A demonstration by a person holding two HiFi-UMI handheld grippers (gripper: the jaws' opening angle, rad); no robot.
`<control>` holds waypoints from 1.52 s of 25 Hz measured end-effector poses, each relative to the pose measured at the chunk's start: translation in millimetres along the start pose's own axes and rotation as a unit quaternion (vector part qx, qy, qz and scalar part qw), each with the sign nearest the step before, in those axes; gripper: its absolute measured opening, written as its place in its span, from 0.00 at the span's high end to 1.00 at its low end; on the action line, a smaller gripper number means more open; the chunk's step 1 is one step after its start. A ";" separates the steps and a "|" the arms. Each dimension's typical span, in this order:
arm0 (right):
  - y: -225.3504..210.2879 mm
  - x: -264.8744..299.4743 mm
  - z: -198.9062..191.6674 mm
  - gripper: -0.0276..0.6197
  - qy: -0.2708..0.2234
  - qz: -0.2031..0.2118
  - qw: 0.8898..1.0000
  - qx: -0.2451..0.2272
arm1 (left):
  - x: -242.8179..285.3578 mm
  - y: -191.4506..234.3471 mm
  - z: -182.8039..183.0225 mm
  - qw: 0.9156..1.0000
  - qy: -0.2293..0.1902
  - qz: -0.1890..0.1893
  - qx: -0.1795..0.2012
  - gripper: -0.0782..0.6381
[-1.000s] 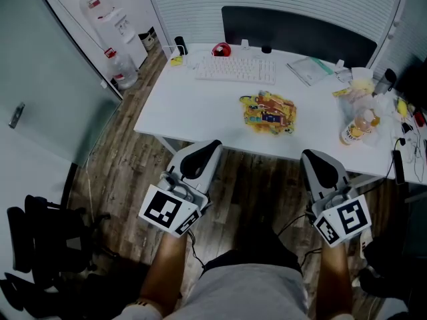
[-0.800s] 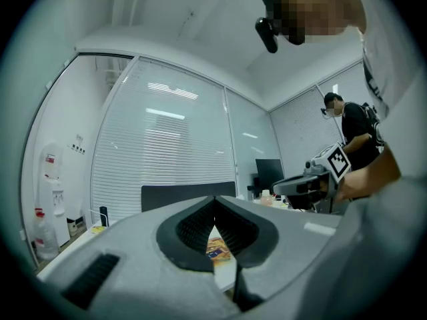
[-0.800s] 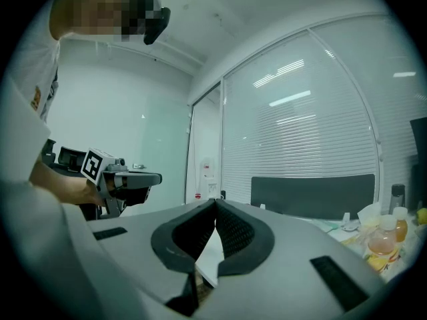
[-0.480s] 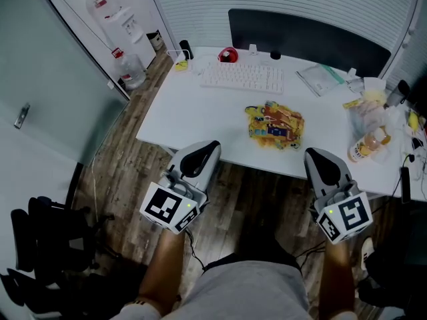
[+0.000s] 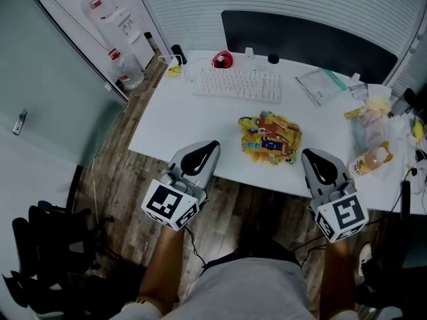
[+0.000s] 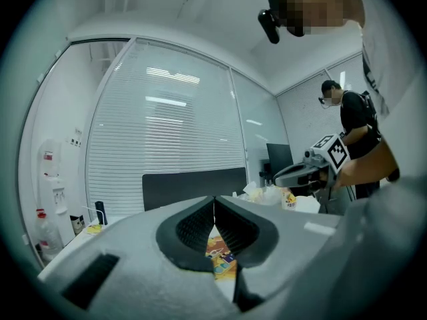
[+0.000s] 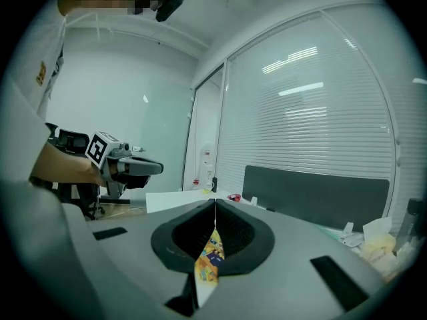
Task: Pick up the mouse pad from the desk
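Mouse pad [image 5: 270, 139]: colourful, flat on desk [image 5: 193, 119], untouched. Left gripper [image 5: 208, 147], right gripper [image 5: 309, 156]: jaws closed, empty, short of desk. Advise: open jaws, come in low, pinch near edge.

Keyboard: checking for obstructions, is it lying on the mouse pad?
No, the keyboard lies apart from the colourful mouse pad, farther back.

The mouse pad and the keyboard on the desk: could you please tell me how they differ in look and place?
The yellow, multicoloured printed mouse pad has a ragged outline; the white rectangular keyboard is plain with straight edges. On the white desk, the mouse pad lies near the front edge, the keyboard farther back. Both lie flat.
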State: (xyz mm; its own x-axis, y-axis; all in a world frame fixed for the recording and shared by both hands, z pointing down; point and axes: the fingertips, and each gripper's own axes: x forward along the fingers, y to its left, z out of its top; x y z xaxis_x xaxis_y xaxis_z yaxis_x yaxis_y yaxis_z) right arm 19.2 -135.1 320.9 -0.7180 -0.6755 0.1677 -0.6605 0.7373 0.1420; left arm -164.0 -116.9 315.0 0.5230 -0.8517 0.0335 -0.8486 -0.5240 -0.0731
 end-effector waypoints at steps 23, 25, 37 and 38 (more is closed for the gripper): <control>-69.7 56.9 -53.9 0.94 0.074 0.053 0.996 0.014 | 97.4 15.9 -47.8 0.996 0.084 -0.012 -0.011 0.87; -68.8 60.4 -60.2 0.94 0.088 0.056 0.994 0.015 | 102.3 16.2 -53.9 0.995 0.098 -0.025 -0.011 0.87; -64.7 81.1 -96.3 0.93 0.170 0.057 0.984 0.005 | 131.9 16.8 -99.2 0.969 0.199 -0.141 0.032 0.61; -64.6 82.4 -99.6 0.90 0.177 0.057 0.983 0.006 | 133.8 15.9 -104.2 0.965 0.209 -0.154 0.039 0.59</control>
State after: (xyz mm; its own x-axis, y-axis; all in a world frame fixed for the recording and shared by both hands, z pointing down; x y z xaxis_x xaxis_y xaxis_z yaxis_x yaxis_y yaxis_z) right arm 24.6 -237.5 422.7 -0.6681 -0.5416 0.5102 -0.5842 0.8065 0.0910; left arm -115.8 -240.2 422.3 0.6576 -0.5935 0.4640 -0.6405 -0.7647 -0.0704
